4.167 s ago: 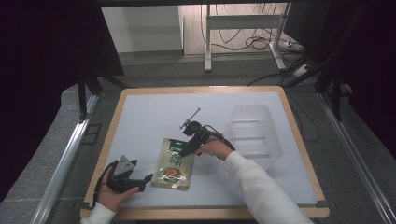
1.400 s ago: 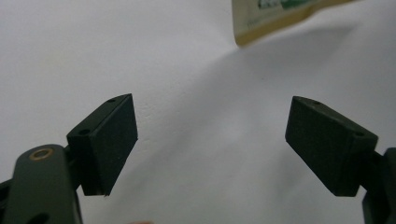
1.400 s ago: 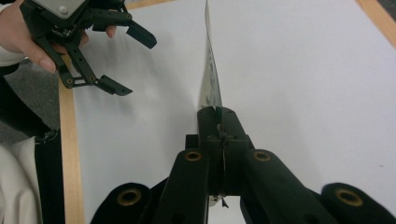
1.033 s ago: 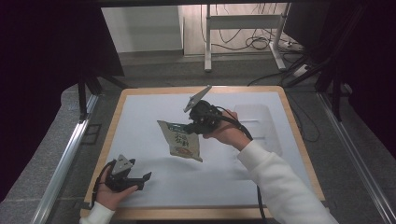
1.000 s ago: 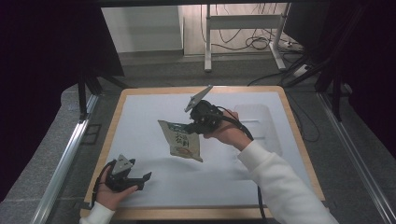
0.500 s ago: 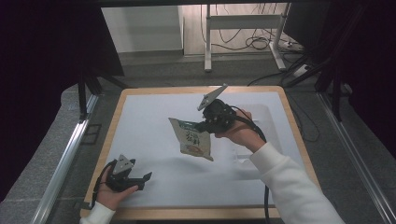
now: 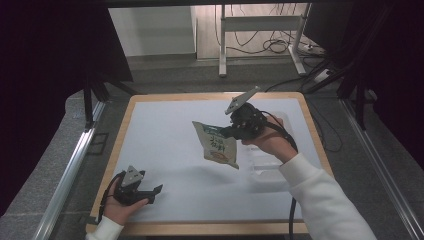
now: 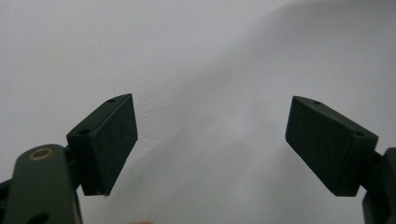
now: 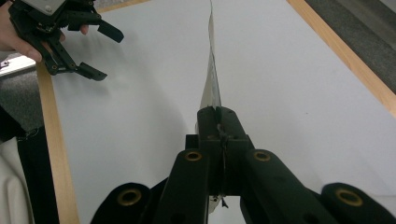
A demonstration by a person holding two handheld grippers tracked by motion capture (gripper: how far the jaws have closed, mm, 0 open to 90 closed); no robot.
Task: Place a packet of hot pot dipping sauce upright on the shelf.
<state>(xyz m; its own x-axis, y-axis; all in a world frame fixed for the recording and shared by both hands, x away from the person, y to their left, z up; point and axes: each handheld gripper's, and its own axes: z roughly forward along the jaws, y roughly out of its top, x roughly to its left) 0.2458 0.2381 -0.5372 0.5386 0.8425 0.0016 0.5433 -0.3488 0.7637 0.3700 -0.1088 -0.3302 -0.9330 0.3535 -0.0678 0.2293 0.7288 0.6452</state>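
The right gripper [image 7: 231,131] is clamped on the edge of a single food pouch [image 7: 216,145], jaws pressed together, holding it in the air above the middle of the table [image 7: 165,130]; the right gripper view gives what the high view cannot, the pouch [image 9: 211,74] seen edge-on as a thin blade rising straight out of the closed jaws, with the other gripper [image 9: 70,37] far off at the top left near the wooden rim; the high view alone shows the pouch's printed face, pale with green at the top and a round picture lower down, hanging tilted below the right hand [image 7: 270,142]; the left gripper [image 7: 150,192] rests low at the near left corner of the table, jaws spread wide and holding nothing; the left gripper view shows its two black pads [image 8: 109,140] well apart over bare white surface; a clear plastic container [image 7: 265,165], one only, lies on the table just right of the pouch, partly behind the right forearm; two grippers, one pouch, one container.
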